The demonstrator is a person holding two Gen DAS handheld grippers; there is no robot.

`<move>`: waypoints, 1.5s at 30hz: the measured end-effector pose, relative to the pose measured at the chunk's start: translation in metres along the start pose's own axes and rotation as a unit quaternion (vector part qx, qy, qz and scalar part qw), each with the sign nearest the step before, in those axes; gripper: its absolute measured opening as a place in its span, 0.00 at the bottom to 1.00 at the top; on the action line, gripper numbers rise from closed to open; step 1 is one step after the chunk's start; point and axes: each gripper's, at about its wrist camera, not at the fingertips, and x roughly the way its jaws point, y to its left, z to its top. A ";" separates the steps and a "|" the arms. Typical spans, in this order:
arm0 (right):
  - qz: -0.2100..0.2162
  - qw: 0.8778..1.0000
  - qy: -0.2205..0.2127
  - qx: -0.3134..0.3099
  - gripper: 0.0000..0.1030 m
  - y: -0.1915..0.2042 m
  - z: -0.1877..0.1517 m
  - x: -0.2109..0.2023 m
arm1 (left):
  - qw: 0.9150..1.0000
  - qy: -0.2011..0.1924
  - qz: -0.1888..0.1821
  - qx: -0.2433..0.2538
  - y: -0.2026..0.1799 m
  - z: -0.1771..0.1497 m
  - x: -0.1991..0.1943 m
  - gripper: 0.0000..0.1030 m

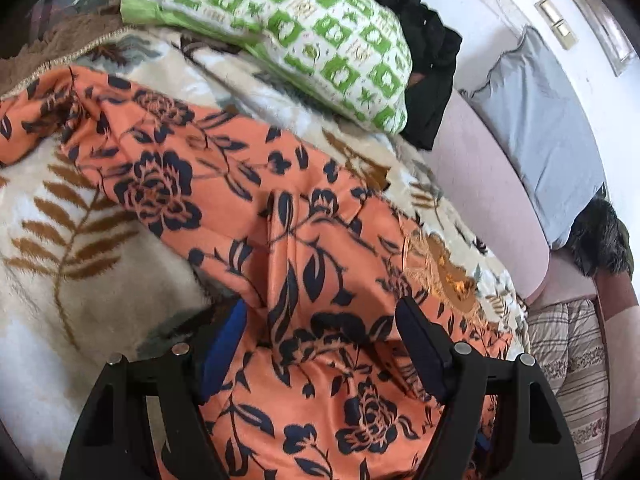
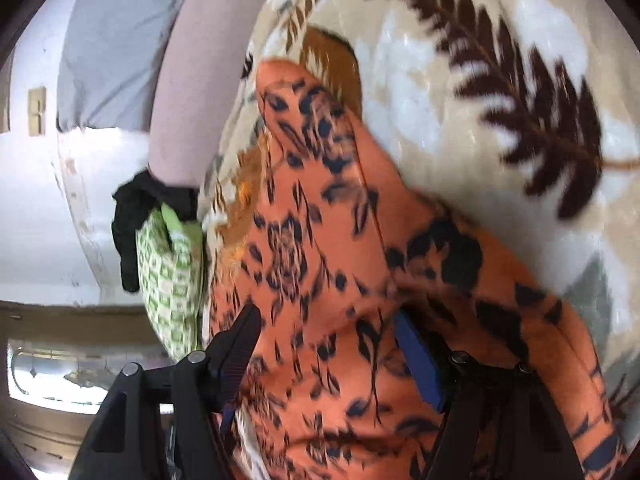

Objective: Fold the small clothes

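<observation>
Left wrist view: your left gripper (image 1: 320,344) has its jaws spread wide, and the orange floral garment (image 1: 248,200) runs straight between them, from under the camera out ahead and up to the left. The fingers (image 1: 420,348) stand on either side of the cloth; whether the pads touch it cannot be told, and nothing is pinched. Left of the claw lies the cream blanket with brown fern leaves (image 1: 80,220), on which the garment is spread. Ahead of the claw, past the garment, sits a green-and-white patterned pillow (image 1: 304,36) with a black cloth (image 1: 432,64) behind it. To the right, a pink sofa edge (image 1: 480,184) and a grey cushion (image 1: 540,128).

Right wrist view (blurred): your right gripper (image 2: 328,344) also stands open wide, with no pinch visible. The same orange floral garment (image 2: 320,240) lies bunched between and ahead of its fingers, covering the base of the right finger. Left of this claw, the green-and-white pillow (image 2: 168,272) and black cloth (image 2: 132,216) show; ahead and to the right, the fern-leaf blanket (image 2: 500,80).
</observation>
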 end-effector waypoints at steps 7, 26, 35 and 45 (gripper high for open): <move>-0.018 0.998 -0.067 -0.001 0.26 0.001 0.021 0.002 | 0.998 -0.025 0.016 0.052 -0.016 -0.002 0.002 0.27; -0.058 0.997 -0.055 -0.017 0.12 -0.035 0.040 -0.062 | 0.994 -0.030 0.105 0.027 0.012 0.007 -0.009 0.23; -0.085 0.966 0.008 -0.245 0.14 0.077 -0.049 -0.018 | 0.952 -0.106 0.233 -0.167 0.129 0.028 -0.084 0.60; -0.115 0.909 0.144 -0.374 0.15 0.158 -0.139 0.172 | 0.900 -0.156 0.277 -0.296 0.205 0.026 -0.146 0.72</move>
